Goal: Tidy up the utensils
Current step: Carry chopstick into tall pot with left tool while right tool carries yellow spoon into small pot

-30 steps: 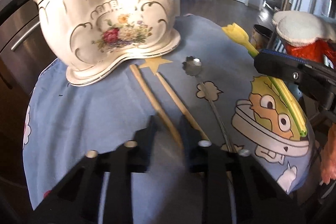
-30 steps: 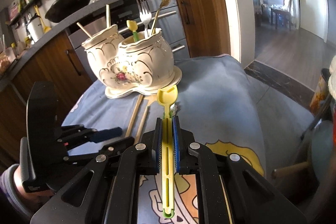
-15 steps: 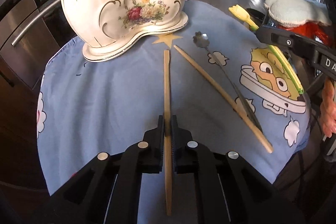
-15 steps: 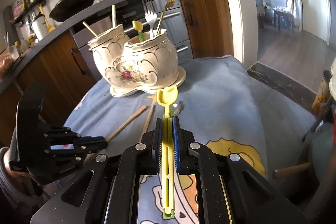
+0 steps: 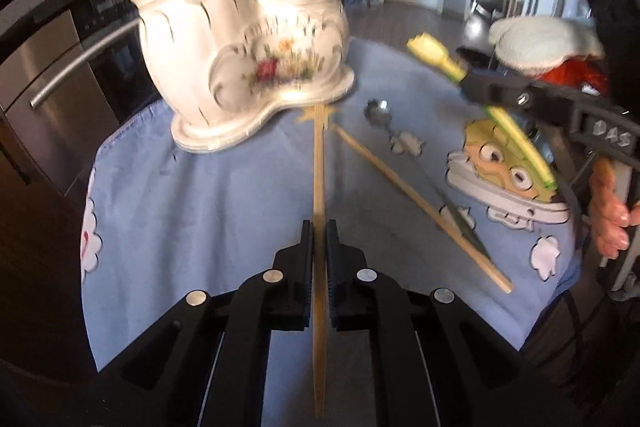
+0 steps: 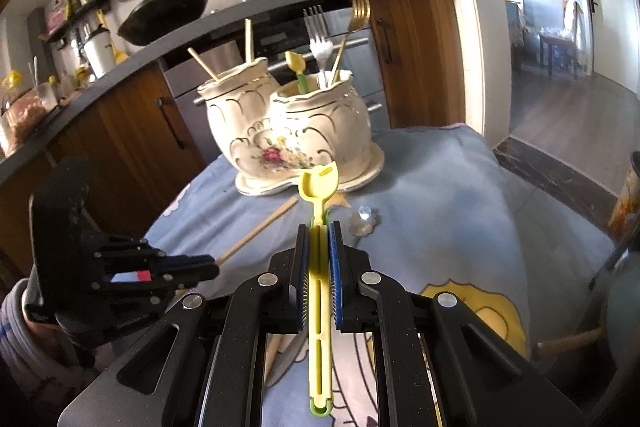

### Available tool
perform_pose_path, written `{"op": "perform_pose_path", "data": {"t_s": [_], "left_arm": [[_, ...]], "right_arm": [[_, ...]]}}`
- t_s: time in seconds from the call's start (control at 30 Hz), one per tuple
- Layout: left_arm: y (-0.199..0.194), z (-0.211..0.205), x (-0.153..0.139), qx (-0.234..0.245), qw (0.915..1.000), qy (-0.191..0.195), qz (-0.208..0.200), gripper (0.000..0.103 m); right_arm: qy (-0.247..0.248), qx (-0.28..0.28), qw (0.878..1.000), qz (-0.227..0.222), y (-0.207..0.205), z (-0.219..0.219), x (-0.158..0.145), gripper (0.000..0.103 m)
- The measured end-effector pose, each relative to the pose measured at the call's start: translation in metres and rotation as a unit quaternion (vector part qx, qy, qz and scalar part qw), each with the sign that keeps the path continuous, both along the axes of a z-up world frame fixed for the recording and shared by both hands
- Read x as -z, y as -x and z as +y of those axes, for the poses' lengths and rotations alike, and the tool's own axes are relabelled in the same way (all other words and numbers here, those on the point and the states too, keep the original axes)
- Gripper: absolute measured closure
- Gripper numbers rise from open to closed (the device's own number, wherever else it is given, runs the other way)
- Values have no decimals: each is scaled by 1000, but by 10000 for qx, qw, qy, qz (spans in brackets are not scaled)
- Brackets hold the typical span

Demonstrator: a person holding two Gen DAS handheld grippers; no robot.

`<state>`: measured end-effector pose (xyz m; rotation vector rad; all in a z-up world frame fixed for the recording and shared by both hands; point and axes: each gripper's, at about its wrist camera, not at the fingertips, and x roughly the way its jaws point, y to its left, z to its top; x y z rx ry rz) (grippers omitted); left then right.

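Note:
A white floral two-pot ceramic holder (image 5: 244, 63) (image 6: 288, 131) stands on the blue tablecloth, with forks, a yellow spoon and chopsticks in it. My left gripper (image 5: 319, 227) is shut on a wooden chopstick (image 5: 319, 163) and holds it above the cloth, tip toward the holder's base. A second chopstick (image 5: 420, 207) and a metal flower-shaped spoon (image 5: 378, 111) lie on the cloth to the right. My right gripper (image 6: 319, 227) is shut on a yellow-green plastic spoon (image 6: 320, 187), held in the air short of the holder; it shows in the left wrist view (image 5: 476, 89).
The blue cartoon tablecloth (image 5: 200, 195) covers a small round table. A kitchen counter (image 6: 280, 7) with a wok and pots runs behind the holder. A white and red soft toy (image 5: 548, 51) sits at the right edge.
My left gripper closed on a chopstick that lay on the cloth and lifted it, pointing it toward the holder. My right gripper kept the yellow spoon and barely moved.

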<state>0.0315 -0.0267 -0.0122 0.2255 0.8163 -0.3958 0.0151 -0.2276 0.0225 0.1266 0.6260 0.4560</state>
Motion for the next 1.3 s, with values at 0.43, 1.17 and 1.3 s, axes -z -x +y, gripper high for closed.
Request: {"op": "perform_pose_path", "data": {"t_s": [0.43, 1.17, 1.3], "left_arm": [[12, 26, -72, 217, 9862, 785, -1438, 97], [-123, 47, -145, -331, 9347, 2486, -2518, 97], [-134, 33, -140, -318, 9285, 2341, -2866, 97]], "right_arm": [[-424, -85, 9947, -932, -18, 8, -56, 92], [-1621, 368, 9735, -1572, -137, 29, -75, 92], [-1393, 447, 9752, -1661, -146, 42, -68, 92]]}}
